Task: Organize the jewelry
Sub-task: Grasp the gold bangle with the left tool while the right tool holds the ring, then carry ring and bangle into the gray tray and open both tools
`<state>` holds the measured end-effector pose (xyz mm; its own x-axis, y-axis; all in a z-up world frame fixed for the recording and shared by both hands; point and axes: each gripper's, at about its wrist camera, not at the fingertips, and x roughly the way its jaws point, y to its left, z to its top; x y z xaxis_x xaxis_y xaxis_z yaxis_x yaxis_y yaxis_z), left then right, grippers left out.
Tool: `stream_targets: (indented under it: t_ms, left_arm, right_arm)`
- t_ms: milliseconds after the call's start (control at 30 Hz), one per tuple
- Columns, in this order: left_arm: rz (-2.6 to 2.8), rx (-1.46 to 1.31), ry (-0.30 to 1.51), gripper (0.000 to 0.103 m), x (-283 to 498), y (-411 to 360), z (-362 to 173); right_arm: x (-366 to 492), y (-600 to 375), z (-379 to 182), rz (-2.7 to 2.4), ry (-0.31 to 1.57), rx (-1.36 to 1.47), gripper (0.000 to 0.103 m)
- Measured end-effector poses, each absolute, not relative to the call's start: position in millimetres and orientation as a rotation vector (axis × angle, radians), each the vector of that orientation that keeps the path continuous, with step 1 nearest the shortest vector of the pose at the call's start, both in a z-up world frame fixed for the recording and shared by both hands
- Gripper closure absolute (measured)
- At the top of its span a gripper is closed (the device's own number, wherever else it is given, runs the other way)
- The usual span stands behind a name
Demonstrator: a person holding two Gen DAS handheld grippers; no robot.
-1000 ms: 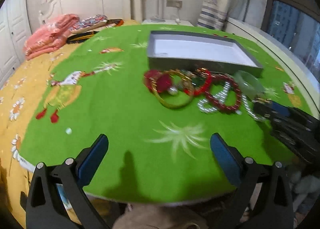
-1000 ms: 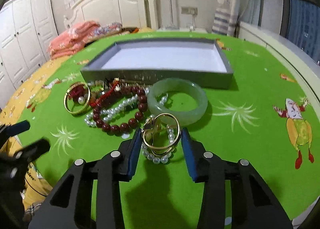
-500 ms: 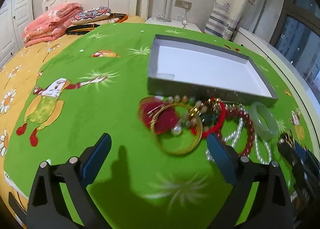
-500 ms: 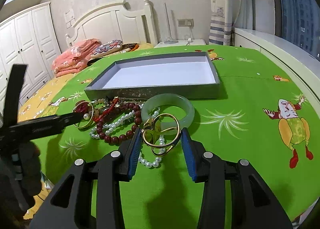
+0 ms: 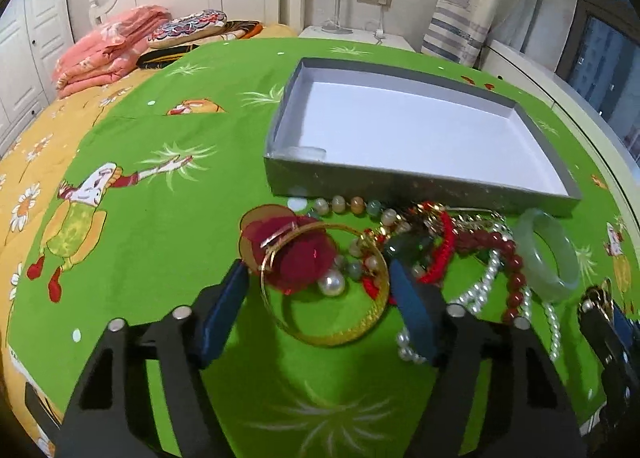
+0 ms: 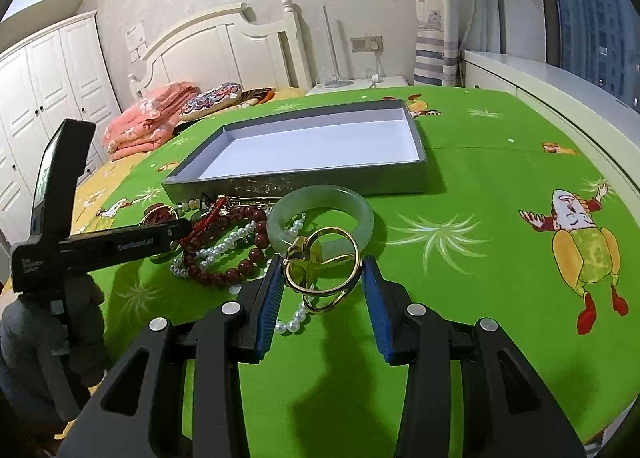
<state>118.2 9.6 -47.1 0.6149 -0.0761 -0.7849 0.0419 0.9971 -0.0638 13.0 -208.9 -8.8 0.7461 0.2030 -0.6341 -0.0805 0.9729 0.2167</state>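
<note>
Your left claw [image 5: 318, 300], closing, straddles the gold bangle [image 5: 325, 286] unpinched; your right claw [image 6: 323, 278] pinches gold rings [image 6: 322, 266]. Tangled beads [image 5: 352, 205] ahead may drag along.

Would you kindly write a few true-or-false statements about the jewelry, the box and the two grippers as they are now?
1. The grey box holds no jewelry. True.
2. The right gripper grips the jade bangle. False: it grips gold rings.
3. The left gripper straddles a gold bangle. True; its jaws have just been closing.
4. The pearl strand lies in the box. False: it lies on the green cloth.
</note>
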Motion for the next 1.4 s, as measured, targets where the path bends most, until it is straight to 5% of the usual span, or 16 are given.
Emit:
stream_targets:
  t_ms: [500, 900, 1400]
  left_arm:
    - [-0.147, -0.093, 0.822, 0.045, 78, 42, -22]
    - [-0.210, 0.014, 0.835, 0.045, 160, 10, 6]
    - [-0.210, 0.113, 0.981, 0.045, 241, -10, -35]
  right_arm:
    - [15, -209, -2, 0.178, 0.705, 0.170, 0.063]
    - [88, -228, 29, 0.194, 0.713, 0.155, 0.063]
    - [176, -219, -3, 0.120, 0.887, -0.008, 0.063]
